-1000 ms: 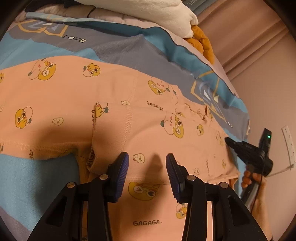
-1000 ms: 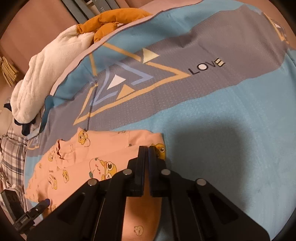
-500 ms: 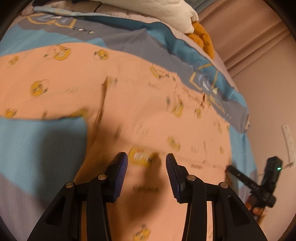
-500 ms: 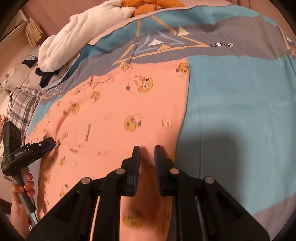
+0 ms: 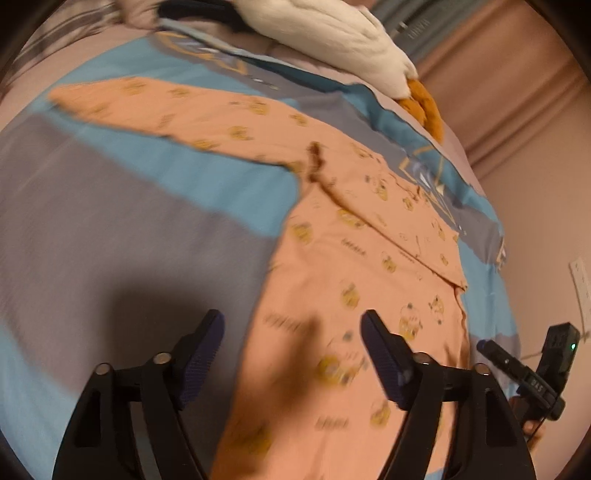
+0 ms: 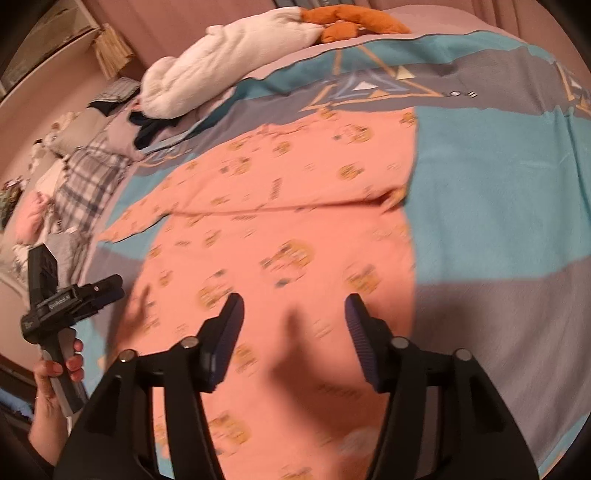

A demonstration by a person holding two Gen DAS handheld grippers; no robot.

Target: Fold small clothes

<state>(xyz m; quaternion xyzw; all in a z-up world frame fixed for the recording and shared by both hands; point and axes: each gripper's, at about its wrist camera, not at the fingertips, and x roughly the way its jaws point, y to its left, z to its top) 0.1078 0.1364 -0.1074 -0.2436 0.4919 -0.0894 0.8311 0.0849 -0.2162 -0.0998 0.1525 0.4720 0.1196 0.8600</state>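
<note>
A peach long-sleeved top [image 5: 351,258] with yellow cartoon prints lies flat on the blue and grey bedcover [image 5: 129,229]. One sleeve [image 5: 147,99] stretches out to the far left, and a fold line crosses the body [image 6: 280,210]. My left gripper [image 5: 291,321] hovers over the top's near left edge. Its jaws are opening and nothing is between them. My right gripper [image 6: 294,302] hangs above the top's near part, jaws also opening and empty. Each gripper shows in the other's view: the right gripper [image 5: 517,365] at the right edge, the left gripper [image 6: 74,295] in a hand [image 6: 55,376].
A white fleece bundle [image 6: 221,74] and an orange plush toy [image 6: 351,22] lie at the bed's far end. A plaid pillow [image 6: 88,177] and small items sit to the left. Curtains [image 5: 498,92] and a wall with a socket [image 5: 580,280] stand at the right.
Both grippers have pulled back from the top and risen a little, so more of it shows. The right gripper, shut at the hem before, has opened; the left jaws have spread wider.
</note>
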